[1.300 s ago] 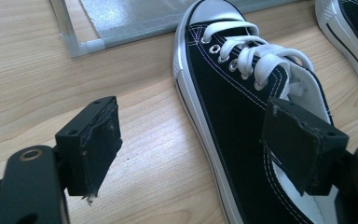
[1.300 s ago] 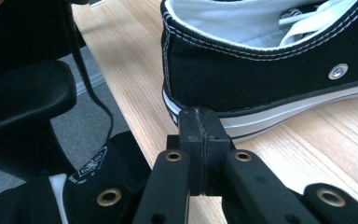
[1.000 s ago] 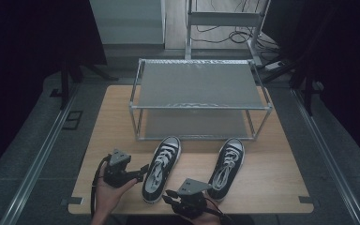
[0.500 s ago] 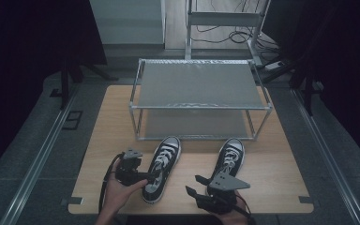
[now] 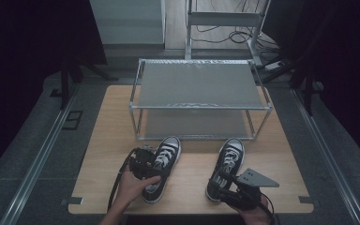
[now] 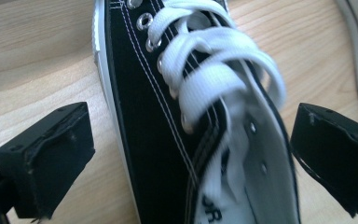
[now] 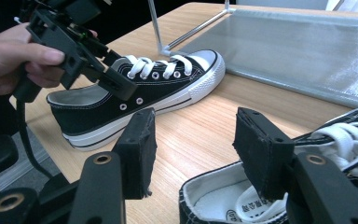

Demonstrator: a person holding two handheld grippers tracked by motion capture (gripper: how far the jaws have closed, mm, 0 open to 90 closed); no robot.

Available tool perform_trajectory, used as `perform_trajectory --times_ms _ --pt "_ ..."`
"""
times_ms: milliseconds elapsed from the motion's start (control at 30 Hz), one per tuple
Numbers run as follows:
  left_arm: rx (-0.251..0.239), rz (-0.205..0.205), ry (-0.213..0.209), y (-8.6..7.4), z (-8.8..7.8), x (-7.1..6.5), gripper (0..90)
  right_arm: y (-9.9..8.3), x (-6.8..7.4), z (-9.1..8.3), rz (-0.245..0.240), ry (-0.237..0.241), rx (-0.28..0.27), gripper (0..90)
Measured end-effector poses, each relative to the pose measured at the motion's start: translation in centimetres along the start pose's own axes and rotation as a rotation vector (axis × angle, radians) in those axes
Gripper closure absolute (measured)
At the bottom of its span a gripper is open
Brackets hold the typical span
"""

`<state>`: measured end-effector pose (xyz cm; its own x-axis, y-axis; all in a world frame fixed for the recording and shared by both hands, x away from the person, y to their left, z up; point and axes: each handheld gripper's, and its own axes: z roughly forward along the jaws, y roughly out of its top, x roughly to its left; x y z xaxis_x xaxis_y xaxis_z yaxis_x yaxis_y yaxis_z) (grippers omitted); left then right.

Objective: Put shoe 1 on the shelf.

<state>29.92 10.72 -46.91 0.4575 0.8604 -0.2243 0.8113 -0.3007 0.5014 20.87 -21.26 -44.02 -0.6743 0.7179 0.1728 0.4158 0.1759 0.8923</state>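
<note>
Between the spread jaws of the left tool [image 6: 191, 154] a black canvas sneaker [image 6: 200, 116] was straddled at the collar, one pad out on each side and nothing pinched yet. Over at the right tool [image 7: 193, 154], also wide open, the second sneaker [image 7: 279, 196] was sitting just off its far jaw, heel opening turned toward it, not held either. Both shoes were flat on the wooden counter [image 5: 192, 173], and a metal two-tier rack [image 5: 199, 101] was seen beyond the toes, ahead of both tools.

What could've gone sideways, as a guess: if the left jaws got closed where they were, the soft collar would probably be squashed and the loose white laces [image 6: 214, 70] snagged, so the shoe could be twisted or dropped on the lift. On the right, the heel wall could be caught thin and the sneaker tipped over. With the rack so near the toes, a shoved shoe might be bumped into its frame.
</note>
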Motion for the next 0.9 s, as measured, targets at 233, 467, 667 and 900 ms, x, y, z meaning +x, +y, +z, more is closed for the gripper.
perform_trajectory --times_ms 233,467,667,900 --pt "0.090 -0.004 0.049 1.3 2.1 -0.3 0.0 -0.2 -0.1 0.0 -0.003 -0.014 0.007 48.5" --pt "0.163 0.020 0.091 2.1 3.4 -0.8 0.0 -0.5 -0.6 0.3 0.004 -0.021 0.029 48.4" --pt "0.139 0.005 0.093 2.0 3.0 -0.4 6.2 -0.5 -0.8 0.1 0.011 -0.031 0.021 48.5" --pt "0.099 -0.004 0.025 1.6 2.6 0.4 9.9 -0.7 -0.8 0.4 0.011 -0.035 0.031 48.6"
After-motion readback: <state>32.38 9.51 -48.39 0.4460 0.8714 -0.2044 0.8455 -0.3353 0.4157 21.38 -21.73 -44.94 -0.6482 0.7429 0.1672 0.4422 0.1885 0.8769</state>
